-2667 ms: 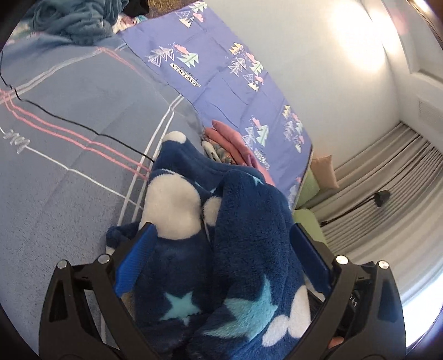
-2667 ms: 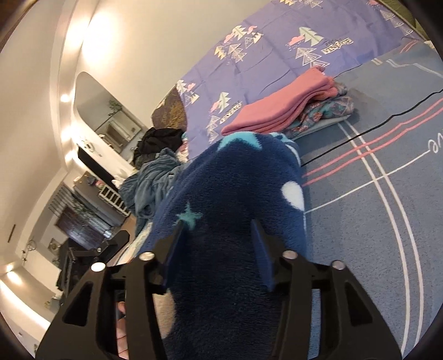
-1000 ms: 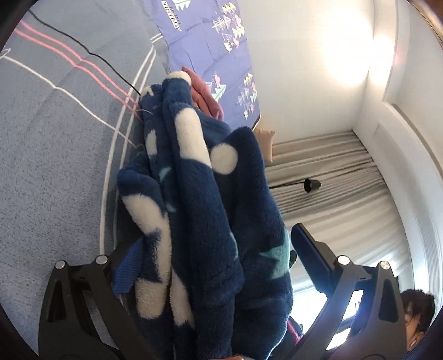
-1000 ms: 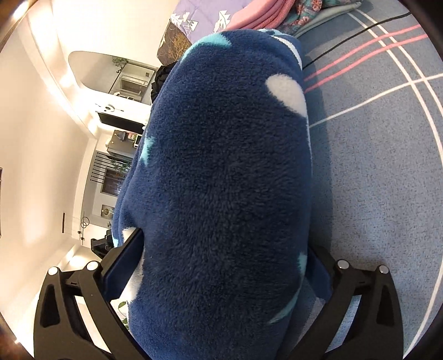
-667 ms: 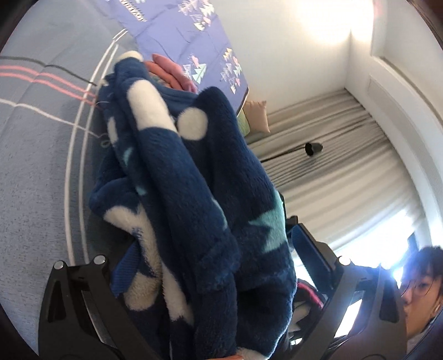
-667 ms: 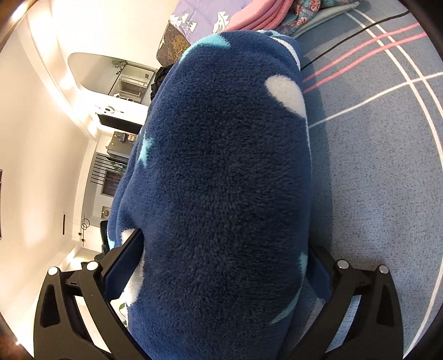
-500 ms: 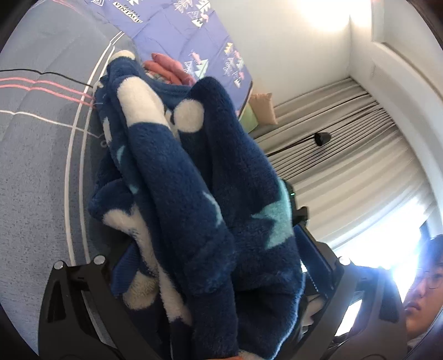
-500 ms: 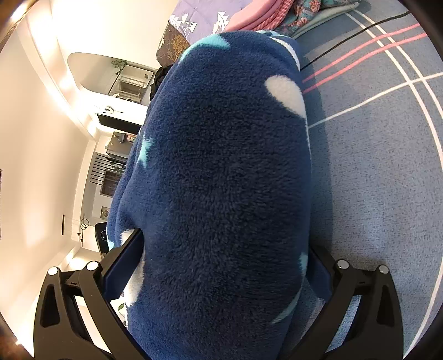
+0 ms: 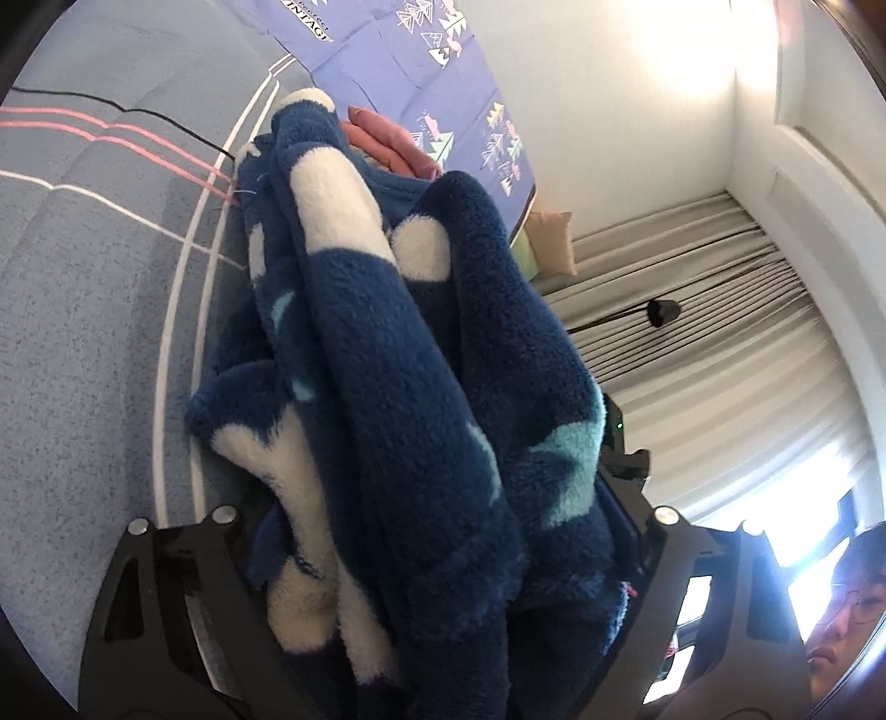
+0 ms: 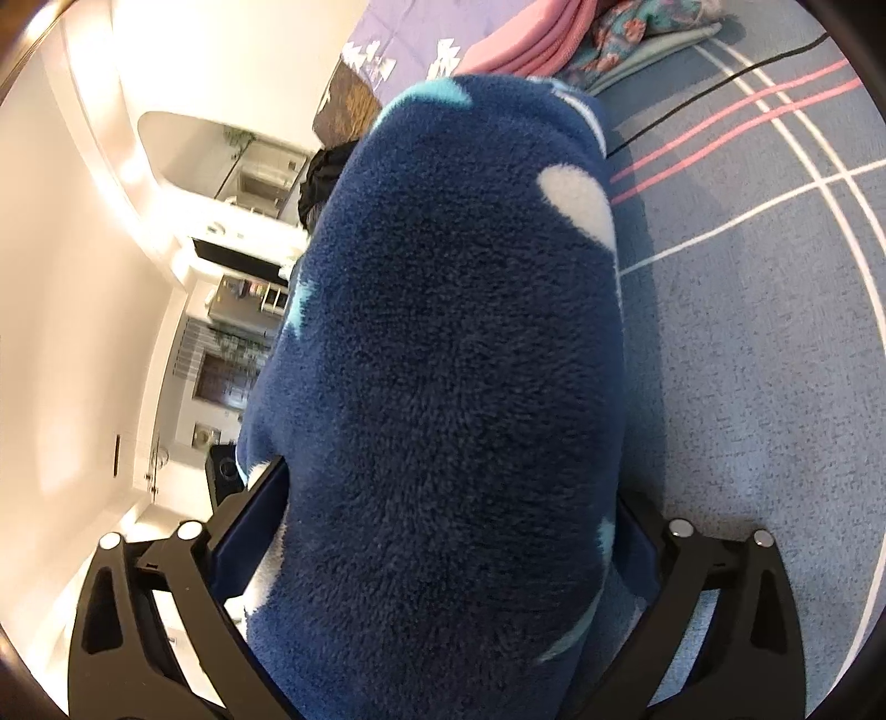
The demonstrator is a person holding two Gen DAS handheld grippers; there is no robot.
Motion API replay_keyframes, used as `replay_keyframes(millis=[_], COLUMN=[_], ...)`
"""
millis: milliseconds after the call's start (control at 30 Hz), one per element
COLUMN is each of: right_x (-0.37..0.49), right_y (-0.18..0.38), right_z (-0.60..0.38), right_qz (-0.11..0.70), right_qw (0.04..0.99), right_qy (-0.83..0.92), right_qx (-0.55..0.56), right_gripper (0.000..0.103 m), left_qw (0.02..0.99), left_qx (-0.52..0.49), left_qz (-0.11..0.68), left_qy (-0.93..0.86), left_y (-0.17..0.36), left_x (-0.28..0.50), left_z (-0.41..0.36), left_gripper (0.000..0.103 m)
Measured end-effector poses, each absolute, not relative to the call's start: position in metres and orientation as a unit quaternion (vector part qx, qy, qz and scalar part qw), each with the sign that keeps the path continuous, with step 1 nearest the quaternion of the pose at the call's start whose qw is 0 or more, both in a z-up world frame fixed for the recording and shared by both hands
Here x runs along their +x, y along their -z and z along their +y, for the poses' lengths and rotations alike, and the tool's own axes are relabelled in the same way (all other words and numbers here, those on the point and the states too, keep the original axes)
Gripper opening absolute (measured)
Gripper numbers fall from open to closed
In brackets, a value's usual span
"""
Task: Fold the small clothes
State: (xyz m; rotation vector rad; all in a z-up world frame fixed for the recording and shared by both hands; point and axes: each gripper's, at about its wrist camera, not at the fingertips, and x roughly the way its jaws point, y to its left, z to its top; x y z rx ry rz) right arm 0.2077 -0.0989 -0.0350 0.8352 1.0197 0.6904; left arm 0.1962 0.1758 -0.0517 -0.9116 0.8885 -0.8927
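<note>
- Navy fleece garment (image 9: 421, 387), plush pile with white blobs and teal stars, was bunched in thick folds between both grippers, above the grey-blue striped bedspread (image 9: 94, 288).
- Its long axis ran near to far, far end towards the folded pink clothes (image 10: 526, 39).
- Left gripper (image 9: 437, 531): fingers spread wide, fleece filling the gap; a true clamp could not be told.
- Right gripper (image 10: 443, 515): fingers wide apart, fleece (image 10: 459, 343) packed between; grip likewise unclear.
- Purple printed sheet (image 9: 421, 50) lay far, against the wall.
</note>
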Motion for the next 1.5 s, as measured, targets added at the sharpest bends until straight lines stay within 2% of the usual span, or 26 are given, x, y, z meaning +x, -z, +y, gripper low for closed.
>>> replay_keyframes(millis=[133,333,733,1133,1333,1500], right_x=[0.2,0.189,0.17,0.144,0.132,0.156], right_y=[0.025,0.009,-0.034,-0.086,-0.121,-0.141], right_z=[-0.094,-0.089,-0.101,-0.13,-0.179,-0.236], right_qz=[0.447,0.424,0.341,0.293,0.263,0.252], right_qw=[0.755,0.778,0.808,0.829,0.846,0.856], right_qy=[-0.31,-0.304,-0.339,-0.352,-0.346,-0.332], right_qx=[0.366,0.351,0.34,0.321,0.31,0.305], right_gripper=[0.086,0.077,0.077,0.077,0.077,0.077], left_qw=[0.707,0.722,0.754,0.774,0.772,0.767], left_qx=[-0.429,-0.416,-0.365,-0.317,-0.293,-0.283], left_qz=[0.389,0.376,0.346,0.328,0.319,0.313], left_qy=[0.406,0.405,0.423,0.44,0.465,0.484], left_y=[0.054,0.039,-0.019,-0.084,-0.119,-0.131], left_x=[0.192,0.18,0.156,0.139,0.15,0.186], left_z=[0.18,0.178,0.165,0.133,0.079,0.018], left_gripper=[0.08,0.075,0.074,0.075,0.075,0.075])
